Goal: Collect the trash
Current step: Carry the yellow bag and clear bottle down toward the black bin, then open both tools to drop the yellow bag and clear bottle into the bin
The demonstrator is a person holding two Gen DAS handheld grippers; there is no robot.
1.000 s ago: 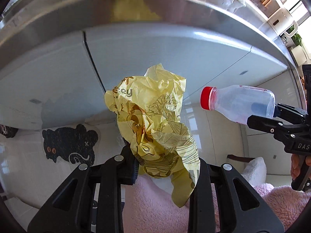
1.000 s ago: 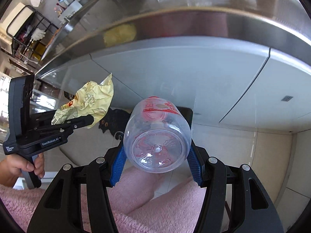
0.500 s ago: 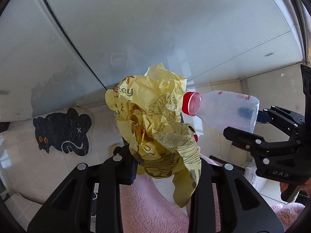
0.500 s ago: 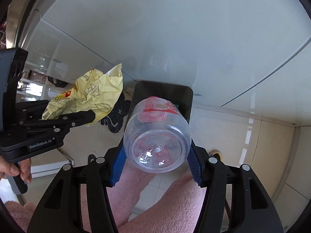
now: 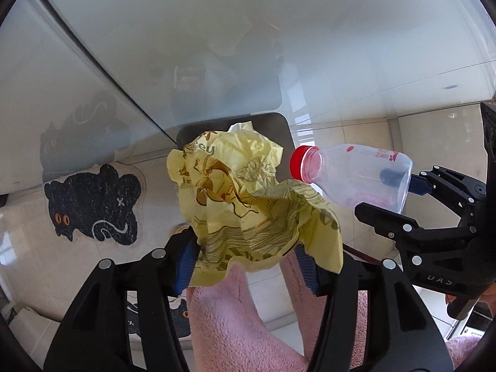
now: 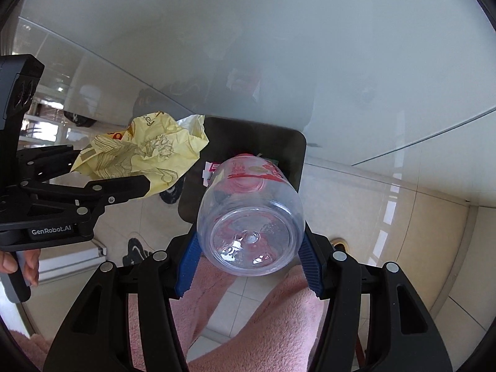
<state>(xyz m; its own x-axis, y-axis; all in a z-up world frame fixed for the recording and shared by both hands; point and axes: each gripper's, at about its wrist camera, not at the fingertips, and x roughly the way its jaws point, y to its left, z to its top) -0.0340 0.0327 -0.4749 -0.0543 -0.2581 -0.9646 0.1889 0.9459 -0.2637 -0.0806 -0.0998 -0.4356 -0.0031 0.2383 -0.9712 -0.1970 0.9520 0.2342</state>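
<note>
Crumpled yellow wrapper (image 5: 245, 204) hangs over the dark open bin (image 6: 248, 145) on the tiled floor (image 6: 387, 217), right by the glossy cabinet front (image 5: 217, 46). A black cat-shaped mat (image 5: 93, 204) lies off to the side, pink fleece legs (image 6: 272, 319) below. The left hand-held gripper (image 5: 248, 260) has just been opening its jaws, the wrapper between them, blue pads spread; whether they press it I cannot tell. The right hand-held gripper (image 6: 248, 266) clamps the clear red-capped bottle (image 6: 251, 217) by its base, above the bin.

Home: tiled floor (image 5: 31, 241), cat rug (image 5: 93, 204)
</note>
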